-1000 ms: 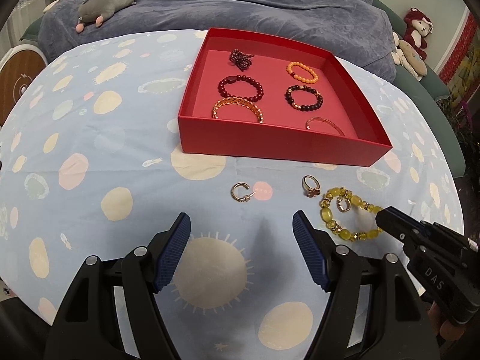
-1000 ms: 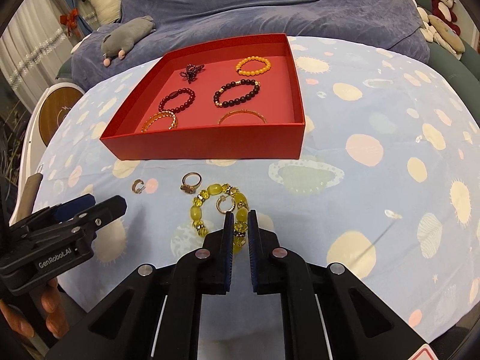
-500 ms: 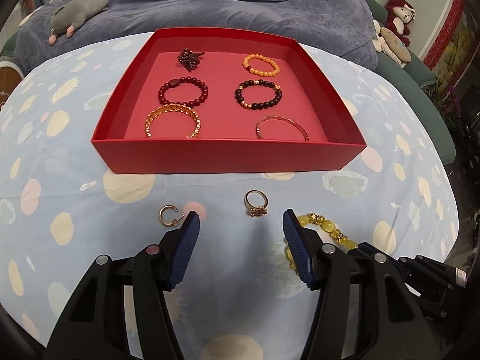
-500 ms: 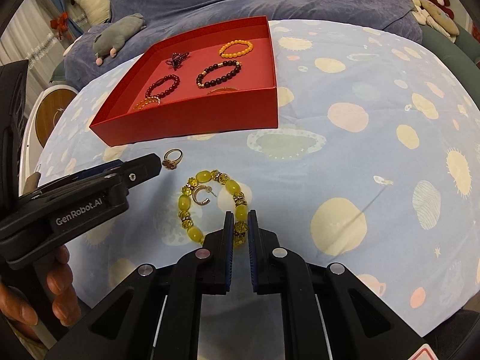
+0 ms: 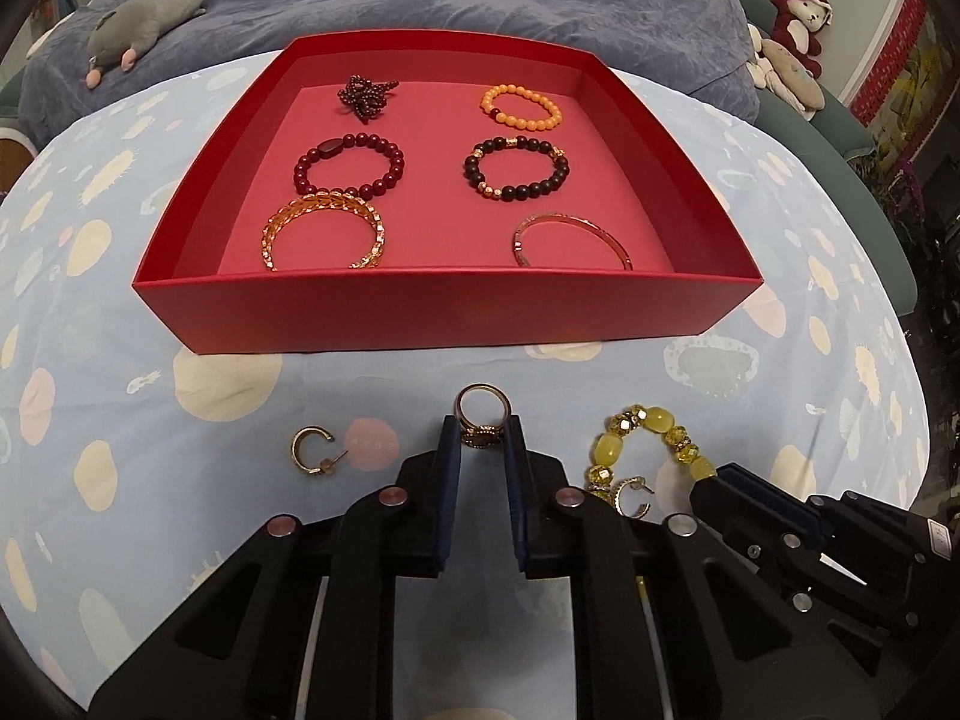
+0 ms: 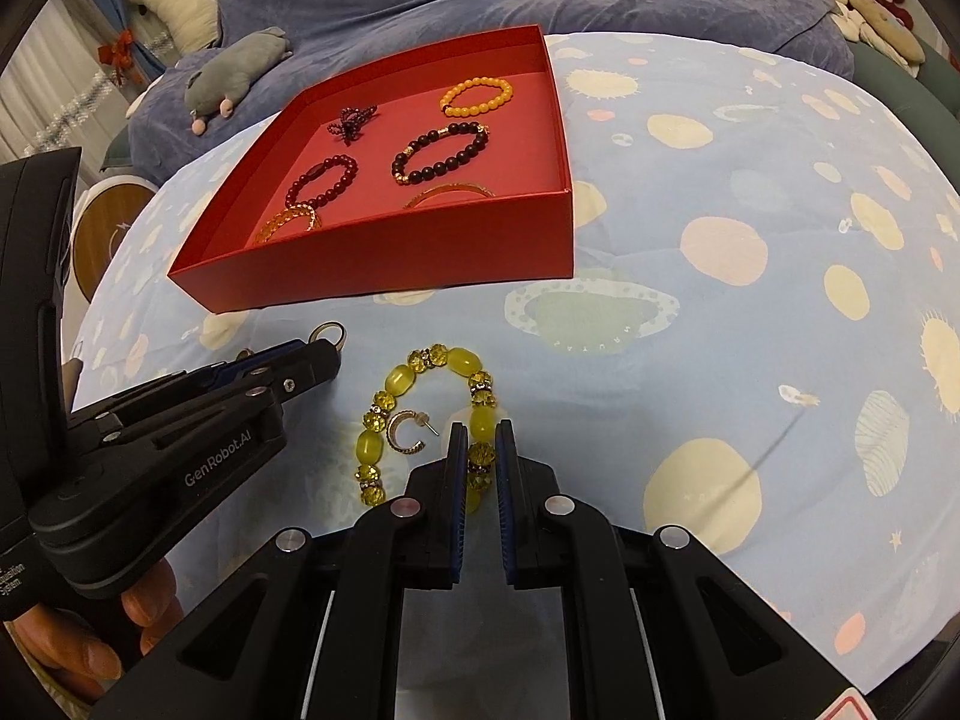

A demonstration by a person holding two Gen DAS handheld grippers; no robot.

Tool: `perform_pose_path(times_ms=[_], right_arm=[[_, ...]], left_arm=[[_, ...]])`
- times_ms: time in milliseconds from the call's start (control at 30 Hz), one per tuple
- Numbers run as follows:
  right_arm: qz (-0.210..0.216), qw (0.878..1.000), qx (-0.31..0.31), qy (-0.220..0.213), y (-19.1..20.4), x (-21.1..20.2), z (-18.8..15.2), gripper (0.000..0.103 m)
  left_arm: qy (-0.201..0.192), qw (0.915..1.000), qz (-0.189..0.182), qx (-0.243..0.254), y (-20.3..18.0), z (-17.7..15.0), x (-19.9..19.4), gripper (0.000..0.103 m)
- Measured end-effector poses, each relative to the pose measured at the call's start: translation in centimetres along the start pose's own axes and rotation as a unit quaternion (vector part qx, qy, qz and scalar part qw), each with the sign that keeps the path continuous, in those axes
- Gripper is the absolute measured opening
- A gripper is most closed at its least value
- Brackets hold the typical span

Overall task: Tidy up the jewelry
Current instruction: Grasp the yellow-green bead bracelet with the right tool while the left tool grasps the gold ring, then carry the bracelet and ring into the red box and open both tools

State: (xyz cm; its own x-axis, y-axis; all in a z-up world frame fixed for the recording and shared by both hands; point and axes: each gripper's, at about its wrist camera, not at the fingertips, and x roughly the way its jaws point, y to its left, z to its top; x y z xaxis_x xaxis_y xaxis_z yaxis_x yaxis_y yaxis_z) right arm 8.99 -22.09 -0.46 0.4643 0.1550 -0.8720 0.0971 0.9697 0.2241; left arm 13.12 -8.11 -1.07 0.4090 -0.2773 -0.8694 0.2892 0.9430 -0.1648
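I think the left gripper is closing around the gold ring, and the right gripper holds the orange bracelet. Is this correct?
Not quite. The right gripper holds the yellow bracelet, as the right wrist view shows; the orange bracelet lies in the red box. The left gripper is closing around the gold ring.

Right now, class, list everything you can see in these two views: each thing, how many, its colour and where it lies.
red box: one, red, on the cloth, open.
bracelets in the box: six; dark red knotted, orange, dark red, black with gold, two gold.
ring: one, gold, on the cloth between the closing jaws of the left gripper.
yellow bracelet: one, yellow beads, in front of the box.
hoop earrings: two, gold; one left of the ring, one inside the yellow bracelet.
tablecloth: one, pale blue, spotted.
plush toys: grey, red, cream, on the blue sofa.
left gripper: black, blue pads.
right gripper: black, shut on the yellow bracelet.
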Motion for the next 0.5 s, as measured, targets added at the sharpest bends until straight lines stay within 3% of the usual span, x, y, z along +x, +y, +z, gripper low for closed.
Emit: perform_pose_path(times_ms=[500], right_arm=[[0.021,0.999,-0.031,-0.037,3.8,-3.4,1.2,0.009]], left_arm=[[-0.021,0.9994,0.013,-0.025,3.3,-1.2,-4.7,0.014]])
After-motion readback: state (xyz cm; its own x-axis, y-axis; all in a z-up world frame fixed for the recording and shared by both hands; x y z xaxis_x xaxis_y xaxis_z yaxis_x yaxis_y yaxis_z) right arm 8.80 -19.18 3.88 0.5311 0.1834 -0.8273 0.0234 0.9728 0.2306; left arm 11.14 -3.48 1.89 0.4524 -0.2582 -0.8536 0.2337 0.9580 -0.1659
